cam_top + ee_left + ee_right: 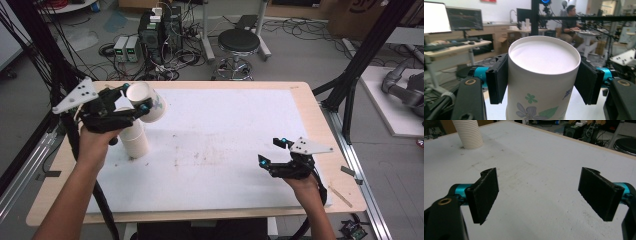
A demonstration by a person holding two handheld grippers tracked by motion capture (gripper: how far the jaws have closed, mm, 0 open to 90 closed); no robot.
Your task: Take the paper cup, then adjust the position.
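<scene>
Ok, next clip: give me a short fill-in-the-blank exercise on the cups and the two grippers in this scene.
1. The left gripper is shut on a paper cup printed with ____.
2. The stack of cups stands on the ____ mat covering the table.
3. The right gripper has its jaws ____, with nothing between them.
4. In the high view, the held cup lies tilted ____ the stack.

Missing words: flowers; white; open; above
</scene>
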